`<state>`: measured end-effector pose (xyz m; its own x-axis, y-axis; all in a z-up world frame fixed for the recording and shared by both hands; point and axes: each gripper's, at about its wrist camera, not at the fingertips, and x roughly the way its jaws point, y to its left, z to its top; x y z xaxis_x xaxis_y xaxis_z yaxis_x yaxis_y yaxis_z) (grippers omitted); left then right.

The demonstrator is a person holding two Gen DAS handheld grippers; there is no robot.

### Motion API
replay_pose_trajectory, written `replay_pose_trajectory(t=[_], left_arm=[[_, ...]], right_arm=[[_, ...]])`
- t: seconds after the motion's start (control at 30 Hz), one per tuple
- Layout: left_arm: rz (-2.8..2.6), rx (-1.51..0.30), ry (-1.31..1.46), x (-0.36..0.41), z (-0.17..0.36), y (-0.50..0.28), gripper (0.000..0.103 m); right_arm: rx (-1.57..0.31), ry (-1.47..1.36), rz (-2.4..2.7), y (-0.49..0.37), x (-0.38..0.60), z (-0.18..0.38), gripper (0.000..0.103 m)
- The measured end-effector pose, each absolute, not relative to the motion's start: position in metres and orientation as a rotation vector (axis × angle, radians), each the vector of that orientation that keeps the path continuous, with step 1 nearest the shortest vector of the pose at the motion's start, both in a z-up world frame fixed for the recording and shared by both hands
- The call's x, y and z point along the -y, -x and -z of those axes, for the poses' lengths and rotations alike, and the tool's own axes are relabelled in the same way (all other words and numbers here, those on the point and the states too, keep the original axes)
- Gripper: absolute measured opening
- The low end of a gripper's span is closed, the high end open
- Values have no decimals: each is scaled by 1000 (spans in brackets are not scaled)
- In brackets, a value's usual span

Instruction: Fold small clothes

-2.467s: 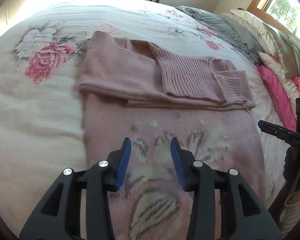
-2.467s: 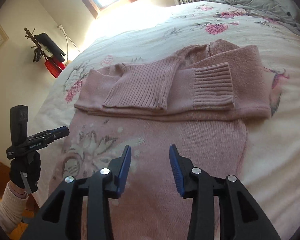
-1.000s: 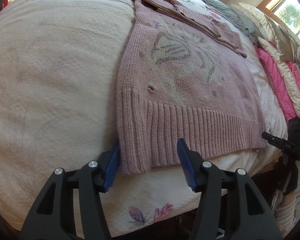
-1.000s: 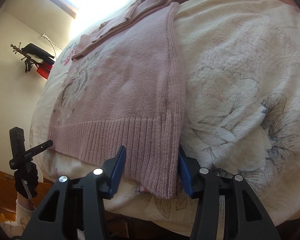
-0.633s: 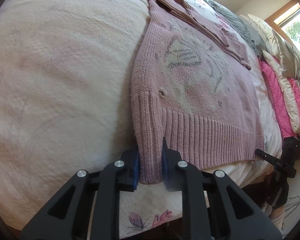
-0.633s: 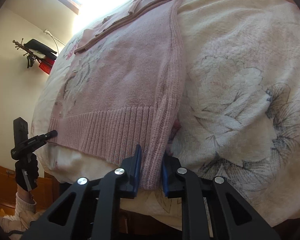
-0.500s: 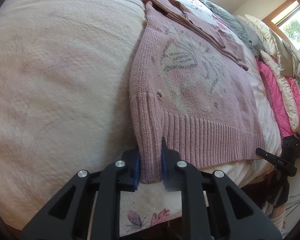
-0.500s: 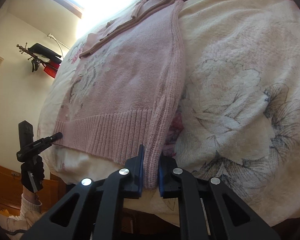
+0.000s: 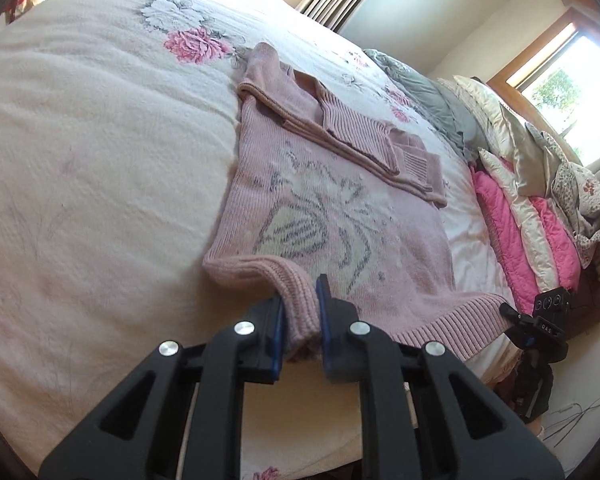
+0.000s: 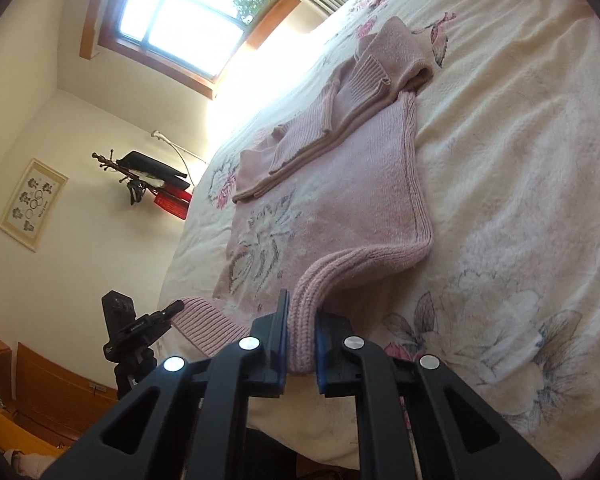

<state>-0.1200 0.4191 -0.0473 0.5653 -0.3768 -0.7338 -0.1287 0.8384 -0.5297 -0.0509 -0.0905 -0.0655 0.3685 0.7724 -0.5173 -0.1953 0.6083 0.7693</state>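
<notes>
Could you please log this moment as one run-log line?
left gripper: shut on sweater hem | right gripper: shut on hem | hem corners lifted off bed

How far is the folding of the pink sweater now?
Done: both sleeves lie folded across the top of the pink sweater. In hand: the left gripper and right gripper each pinch a hem corner, lifted. Left: carrying the hem up to the sleeves.

Left tongs (image 9: 300,316) clamped tight, right tongs (image 10: 302,330) likewise, both level.
</notes>
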Motion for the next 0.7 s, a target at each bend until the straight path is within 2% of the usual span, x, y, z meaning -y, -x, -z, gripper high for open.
replay_pose_trajectory(t=[0.33, 0.7], left_arm=[[80, -975, 572, -437, 55, 55, 12], [-7, -1018, 545, -448, 83, -13, 13]], right_arm=[[-1037, -689, -611, -15, 96, 65, 10], [-1168, -754, -485, -91, 97, 114, 10]])
